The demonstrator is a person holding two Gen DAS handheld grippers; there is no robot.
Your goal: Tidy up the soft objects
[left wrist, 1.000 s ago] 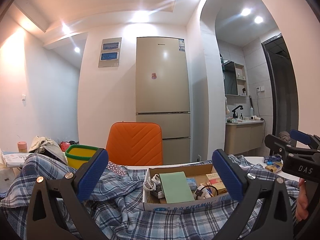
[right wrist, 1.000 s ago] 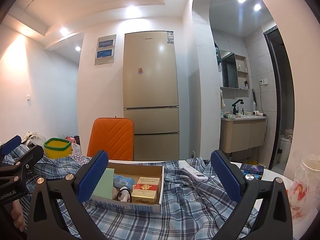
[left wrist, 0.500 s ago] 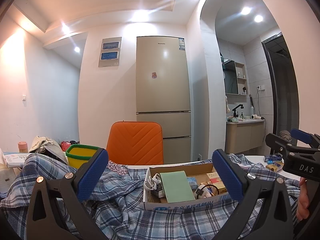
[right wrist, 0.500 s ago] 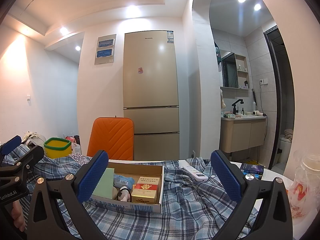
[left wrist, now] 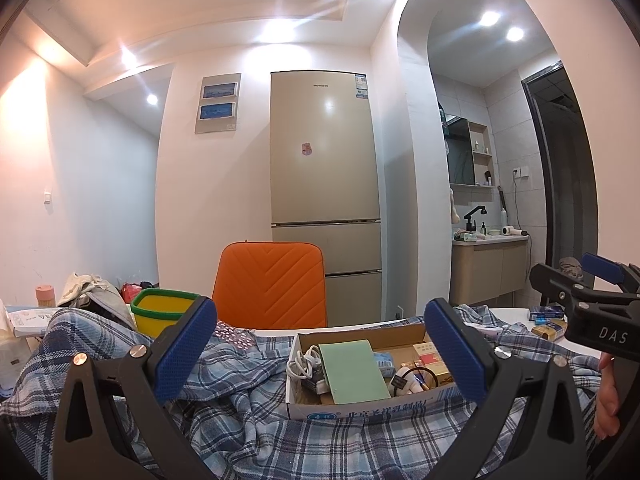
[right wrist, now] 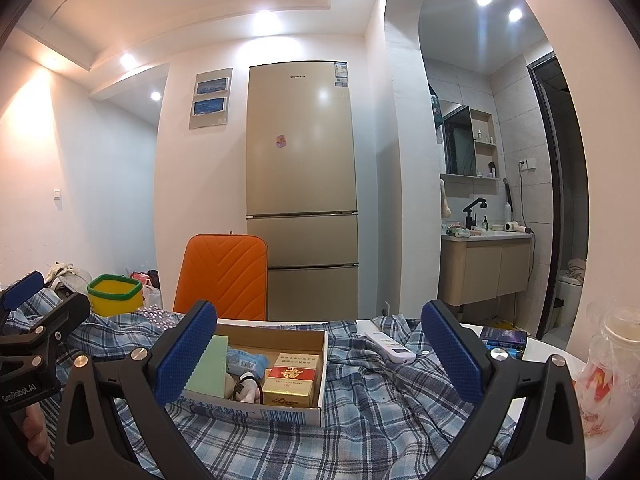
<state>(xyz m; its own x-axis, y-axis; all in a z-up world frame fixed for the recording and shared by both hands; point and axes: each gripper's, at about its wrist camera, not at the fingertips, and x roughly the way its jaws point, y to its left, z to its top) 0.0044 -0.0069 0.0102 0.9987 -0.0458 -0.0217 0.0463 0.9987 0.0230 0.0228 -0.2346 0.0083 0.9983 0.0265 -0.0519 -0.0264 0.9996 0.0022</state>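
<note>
The plaid shirt (left wrist: 248, 432), blue and grey checked cloth, lies spread and rumpled over the table (right wrist: 552, 356), reaching from the left side past the yellow tub (left wrist: 164, 314) across to the right edge. It looks thin, light and limp: it would likely sag from wherever it is pinched and slide little on itself. The raised folds in front of each camera offer the easiest hold, since a ridge gives both pads something to close over; flat stretches would probably need scraping up first.

A cardboard box (left wrist: 360, 408) full of small goods, with a green pad (left wrist: 352, 372), a white cable (left wrist: 302, 364) and a red and gold carton (right wrist: 294, 376), sits on top of the cloth near its middle. My judgement is that pulling the shirt before the box is lifted off risks dragging or tipping it. A white remote (right wrist: 390, 346) also rests on the fabric to the right, and a crinkled plastic bag (right wrist: 608, 376) stands at the table edge.

The left hand-held gripper (left wrist: 320, 356) hovers low above the cloth, its blue pads spread wide and empty. The right hand-held gripper (right wrist: 318, 354) does the same, equally wide, nothing between its fingers.
</note>
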